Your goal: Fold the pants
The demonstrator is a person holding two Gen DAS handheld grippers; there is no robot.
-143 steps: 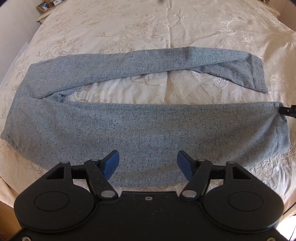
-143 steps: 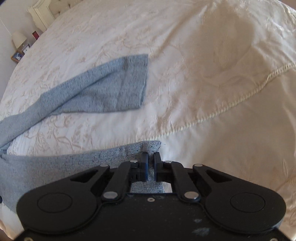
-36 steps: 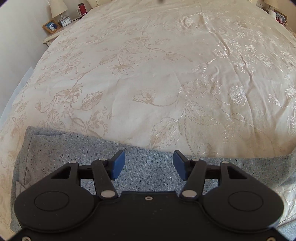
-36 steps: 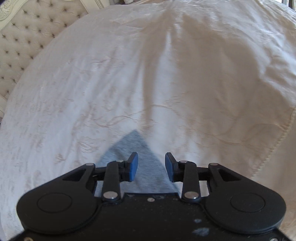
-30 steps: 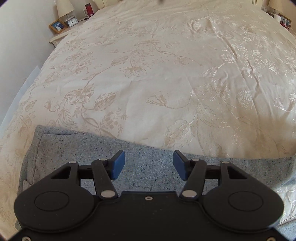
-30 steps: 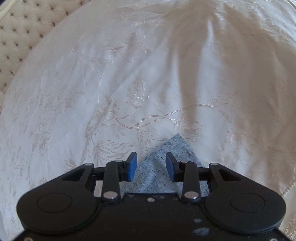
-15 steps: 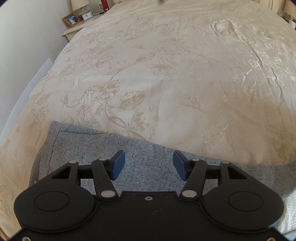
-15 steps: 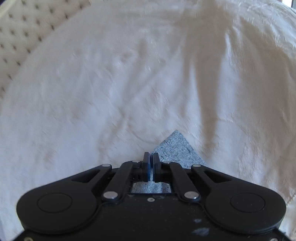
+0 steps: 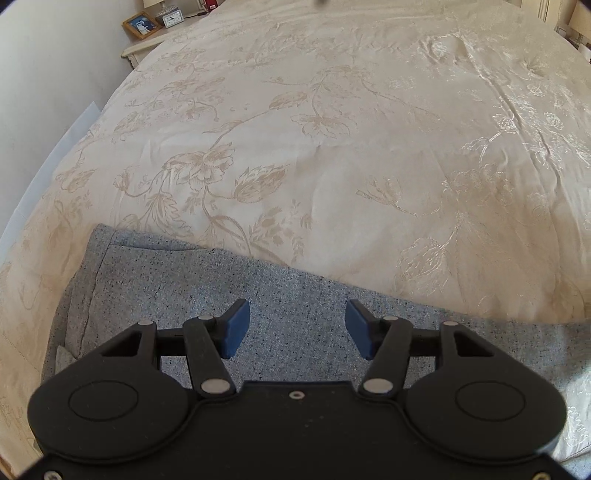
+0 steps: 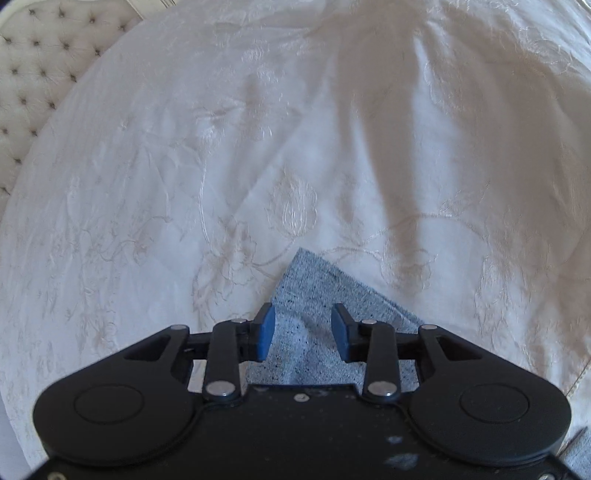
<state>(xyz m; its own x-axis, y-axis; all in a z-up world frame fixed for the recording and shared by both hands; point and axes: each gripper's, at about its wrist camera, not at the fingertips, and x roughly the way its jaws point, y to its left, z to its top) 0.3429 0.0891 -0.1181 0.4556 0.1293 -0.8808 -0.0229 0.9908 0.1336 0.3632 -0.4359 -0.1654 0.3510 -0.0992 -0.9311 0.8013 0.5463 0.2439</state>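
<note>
- The left gripper (image 9: 295,328) hung over the waist end of the grey pants (image 9: 229,295), jaws spread with nothing between them, probably lined up for the next fold.
- The right gripper (image 10: 301,332) stood over a cuff corner (image 10: 314,280), its jaws opening; cloth lay below the pads (image 10: 266,330), not pinched, likely just let go to rest.
- The pants lay flat along the near edge of the cream bedspread (image 9: 332,147), leaving room ahead to fold.
- Farthest off stood a nightstand (image 9: 147,40) with a photo frame (image 9: 142,24).
</note>
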